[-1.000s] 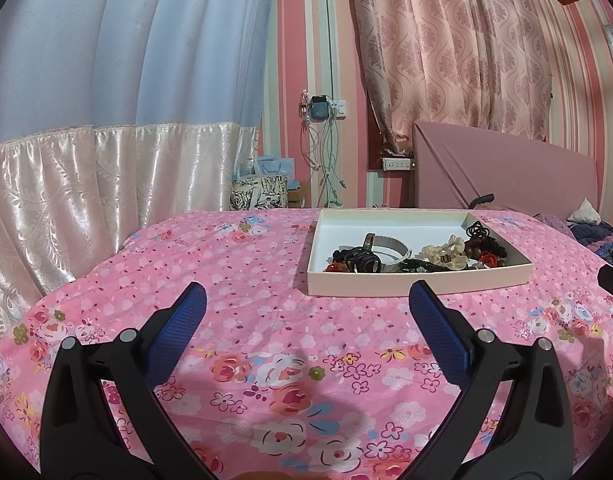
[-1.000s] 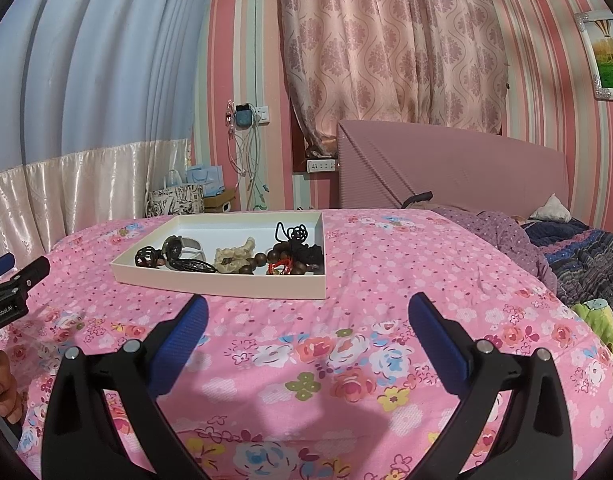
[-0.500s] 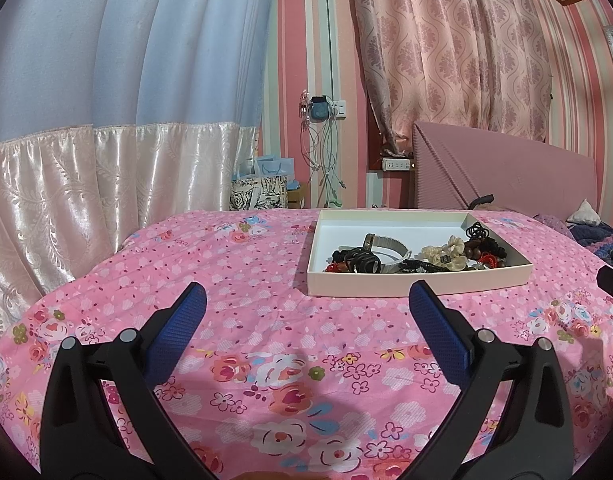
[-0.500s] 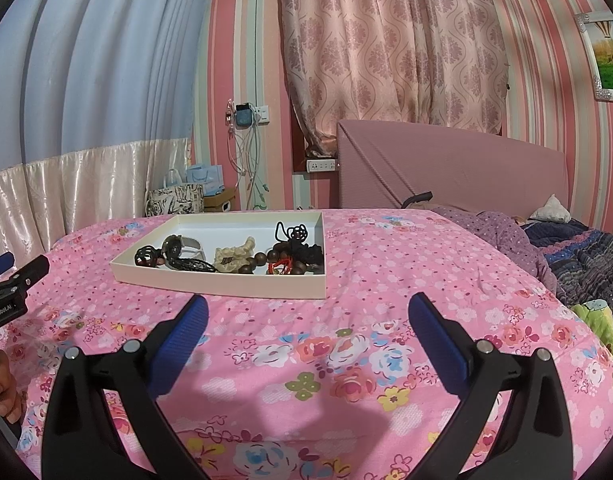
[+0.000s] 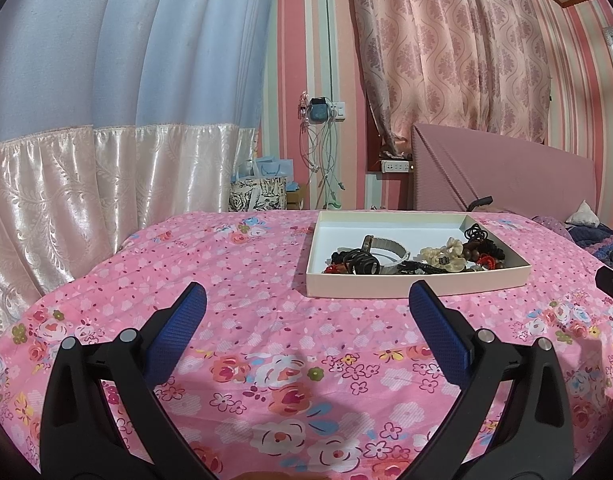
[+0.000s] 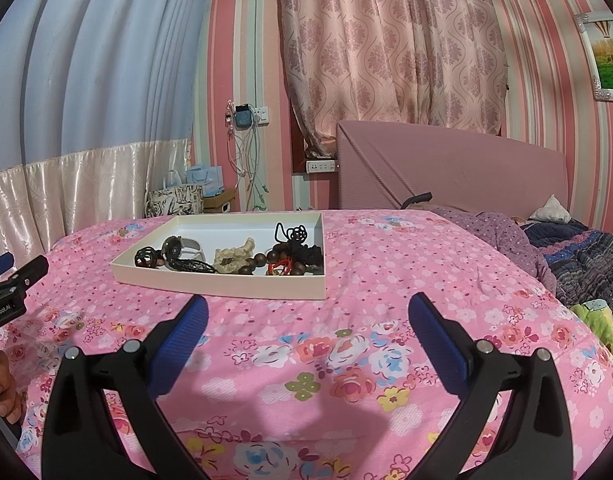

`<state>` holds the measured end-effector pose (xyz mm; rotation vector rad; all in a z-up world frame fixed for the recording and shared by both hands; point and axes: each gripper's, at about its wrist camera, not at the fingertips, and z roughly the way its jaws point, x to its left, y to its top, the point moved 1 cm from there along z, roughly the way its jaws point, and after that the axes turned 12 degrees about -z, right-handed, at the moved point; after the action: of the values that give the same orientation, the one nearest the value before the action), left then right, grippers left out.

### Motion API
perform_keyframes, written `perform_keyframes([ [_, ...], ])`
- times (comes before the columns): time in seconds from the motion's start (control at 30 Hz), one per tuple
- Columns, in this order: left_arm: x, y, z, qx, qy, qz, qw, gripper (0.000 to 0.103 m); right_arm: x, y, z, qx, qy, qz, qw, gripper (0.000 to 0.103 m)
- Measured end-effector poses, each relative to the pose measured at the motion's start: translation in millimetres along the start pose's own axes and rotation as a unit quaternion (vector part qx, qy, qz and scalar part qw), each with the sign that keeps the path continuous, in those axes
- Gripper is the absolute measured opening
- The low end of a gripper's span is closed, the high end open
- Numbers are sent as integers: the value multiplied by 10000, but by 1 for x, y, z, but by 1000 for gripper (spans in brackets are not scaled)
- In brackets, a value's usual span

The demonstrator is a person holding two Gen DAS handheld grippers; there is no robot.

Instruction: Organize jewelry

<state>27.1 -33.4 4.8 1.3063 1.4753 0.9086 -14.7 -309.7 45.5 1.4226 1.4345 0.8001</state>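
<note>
Left gripper (image 6: 10,280) slightly lower in right-wrist view.

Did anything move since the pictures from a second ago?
Nothing visibly changed. Both tongs, left and right, still hover open over the pink bedspread, and the jewelry stays piled in the white tray.

The left gripper (image 5: 308,300) is built of 2 black plastic arms, each curved and pierced by a triangular cut-out; 2 silver screw heads are set on each arm; blue ribbed pads (image 5: 178,332) are fitted to the inner faces; the right gripper (image 6: 306,312) is made alike; white lettering, "GenRobot.AI", is printed on the left gripper's side in the right wrist view; a bare hand (image 6: 2,384) is seen there.
</note>
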Motion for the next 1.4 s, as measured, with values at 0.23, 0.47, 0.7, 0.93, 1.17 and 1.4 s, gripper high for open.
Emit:
perform_keyframes([
  [0.23, -1, 0, 1, 1, -1, 7, 10000, 100, 0, 0, 0, 1, 0, 2, 10000, 100],
  [0.47, -1, 0, 1, -2, -1, 2, 10000, 100, -1, 0, 0, -3, 0, 3, 10000, 100],
  [0.7, -1, 1, -2, -4, -3, 25, 10000, 100, 0, 1, -1, -11, -3, 18, 10000, 100],
  [0.93, -2, 1, -1, -10, -3, 40, 10000, 100, 1, 1, -1, -9, -6, 19, 10000, 100],
  [1.17, -3, 2, -2, -44, -1, 79, 10000, 100, 0, 1, -2, -26, -10, 37, 10000, 100],
  [1.4, -2, 3, -2, -69, -18, 88, 9999, 100, 2, 2, -1, -31, -15, 43, 10000, 100],
])
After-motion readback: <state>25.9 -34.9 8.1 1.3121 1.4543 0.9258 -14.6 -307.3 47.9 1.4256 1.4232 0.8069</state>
